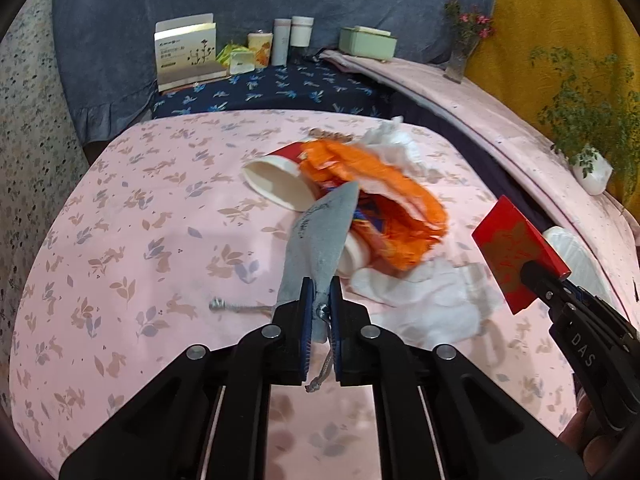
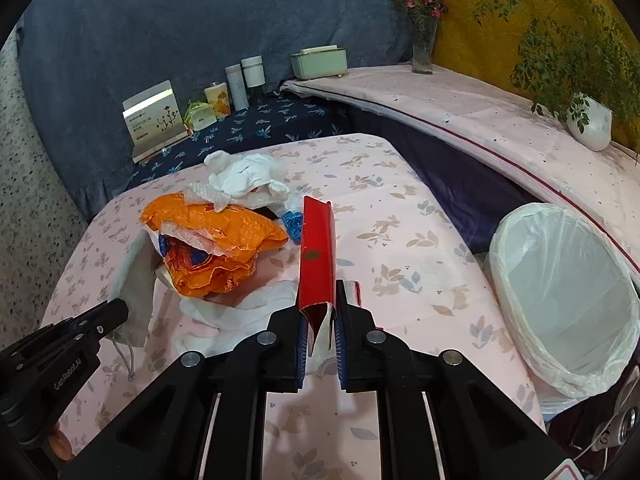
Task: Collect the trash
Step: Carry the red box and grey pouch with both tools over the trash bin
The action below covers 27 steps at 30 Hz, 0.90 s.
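Note:
My left gripper (image 1: 322, 292) is shut on the neck of a grey drawstring pouch (image 1: 320, 232), which stands up off the pink tablecloth with its cord hanging between the fingers. My right gripper (image 2: 322, 308) is shut on the end of a flattened red carton (image 2: 318, 252), held up above the cloth. The trash pile lies ahead of both: an orange wrapper (image 1: 380, 200), a tipped paper cup (image 1: 276, 184) and white tissues (image 1: 424, 304). The white-lined bin (image 2: 508, 292) stands open at the table's right edge. In the left wrist view the red carton (image 1: 516, 252) is at the right.
A dark blue cloth at the back holds a white printed box (image 1: 186, 52), bottles (image 1: 280, 42) and a green case (image 1: 366, 42). A pink ledge (image 2: 480, 120) on the right carries a flower vase (image 2: 422, 48) and a potted plant (image 2: 592, 120). A blue crumpled scrap (image 2: 294, 222) lies by the pile.

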Available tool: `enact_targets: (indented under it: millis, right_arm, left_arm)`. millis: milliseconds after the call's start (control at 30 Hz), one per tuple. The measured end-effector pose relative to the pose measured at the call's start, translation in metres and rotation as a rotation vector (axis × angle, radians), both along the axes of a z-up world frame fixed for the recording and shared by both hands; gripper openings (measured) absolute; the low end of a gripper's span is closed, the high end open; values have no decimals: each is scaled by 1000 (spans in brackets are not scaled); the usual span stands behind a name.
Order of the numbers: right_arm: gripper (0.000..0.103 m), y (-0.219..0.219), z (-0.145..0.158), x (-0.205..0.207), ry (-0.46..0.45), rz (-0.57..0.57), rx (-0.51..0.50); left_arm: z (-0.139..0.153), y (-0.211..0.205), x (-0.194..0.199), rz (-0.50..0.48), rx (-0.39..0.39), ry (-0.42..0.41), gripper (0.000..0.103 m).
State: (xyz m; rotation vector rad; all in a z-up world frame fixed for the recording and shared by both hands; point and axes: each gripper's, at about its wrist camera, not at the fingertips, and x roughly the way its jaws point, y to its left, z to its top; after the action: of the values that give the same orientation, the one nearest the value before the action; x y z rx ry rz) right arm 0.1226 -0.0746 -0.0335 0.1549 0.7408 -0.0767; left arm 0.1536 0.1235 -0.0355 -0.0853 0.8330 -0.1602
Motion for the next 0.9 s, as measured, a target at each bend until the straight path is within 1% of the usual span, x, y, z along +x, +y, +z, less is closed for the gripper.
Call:
enact_targets:
  millis: [167,367,567,900]
  right_arm:
    - [11,-20,16,-22,-43,-30,12]
    - [11,-55,28,-47,-78,-86,35]
    - [11,-92,34,-68,-97,-152,40]
    - [11,-156,27,-98,-100,-260,59]
  left_arm:
    - [20,-24,-20,-40,-6,-35,8]
    - [39,-68,-40,-116,-4,-64,8]
    - [44,-120,-55,-198,-1,-69,8]
    - [46,-196,-63,-323,18,-80,8]
